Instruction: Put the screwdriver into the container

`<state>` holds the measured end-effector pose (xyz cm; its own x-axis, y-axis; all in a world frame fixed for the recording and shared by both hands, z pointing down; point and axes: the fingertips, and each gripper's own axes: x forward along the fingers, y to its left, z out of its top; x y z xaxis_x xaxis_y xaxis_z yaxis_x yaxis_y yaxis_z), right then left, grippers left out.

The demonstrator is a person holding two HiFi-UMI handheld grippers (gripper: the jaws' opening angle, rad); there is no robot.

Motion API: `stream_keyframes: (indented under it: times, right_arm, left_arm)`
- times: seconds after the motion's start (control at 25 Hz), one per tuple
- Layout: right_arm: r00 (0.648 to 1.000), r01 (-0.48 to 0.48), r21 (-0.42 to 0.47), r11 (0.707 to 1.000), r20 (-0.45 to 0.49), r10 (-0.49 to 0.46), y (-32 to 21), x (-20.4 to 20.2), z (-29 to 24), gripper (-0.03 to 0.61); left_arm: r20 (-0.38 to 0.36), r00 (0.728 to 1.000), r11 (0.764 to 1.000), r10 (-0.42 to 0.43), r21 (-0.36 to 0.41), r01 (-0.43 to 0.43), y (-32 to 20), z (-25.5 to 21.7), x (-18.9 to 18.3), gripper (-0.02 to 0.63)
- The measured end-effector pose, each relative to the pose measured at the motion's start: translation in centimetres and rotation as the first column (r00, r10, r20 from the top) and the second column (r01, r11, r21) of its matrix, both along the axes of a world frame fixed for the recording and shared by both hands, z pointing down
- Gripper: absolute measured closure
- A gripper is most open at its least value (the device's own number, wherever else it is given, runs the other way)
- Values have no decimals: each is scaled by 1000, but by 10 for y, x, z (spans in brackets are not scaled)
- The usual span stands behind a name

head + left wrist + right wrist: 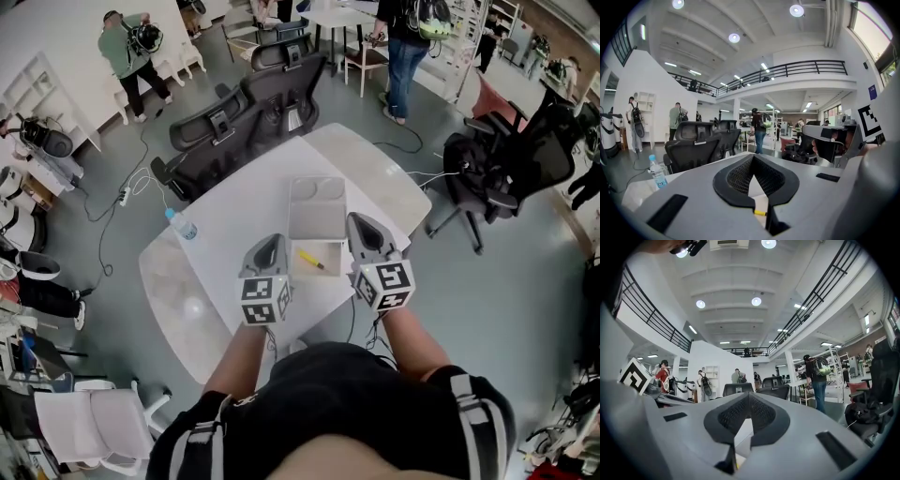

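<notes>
A small yellow screwdriver (310, 259) lies on a pale rectangular patch just in front of the near wall of the white container (316, 217); I cannot tell whether that patch is part of the container. My left gripper (272, 244) rests left of the screwdriver and my right gripper (362, 225) right of it, both low over the white table (234, 211). Each is shut with nothing held. In the left gripper view a yellow bit of the screwdriver (760, 213) shows through the gap behind the shut left gripper (753, 159). The right gripper (748, 397) looks the same, with white container surface showing behind its tips.
A water bottle (182, 225) stands near the table's left edge. Black office chairs (248, 117) crowd the far side, and another chair (497, 178) stands to the right. People (405, 47) are on the floor beyond. The container's far end has two round recesses (317, 190).
</notes>
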<state>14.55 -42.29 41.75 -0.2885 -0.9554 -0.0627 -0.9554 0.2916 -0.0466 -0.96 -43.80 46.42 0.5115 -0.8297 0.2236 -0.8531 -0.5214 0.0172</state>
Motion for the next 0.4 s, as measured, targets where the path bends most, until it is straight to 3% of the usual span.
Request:
stream_keyframes:
  times: [0.4]
  right_arm:
    - [999,19,0,1000,-38,-19,7,-11,4,566]
  left_arm:
    - [-5,1000,1000,-11,-1,11,2,3,-1,601]
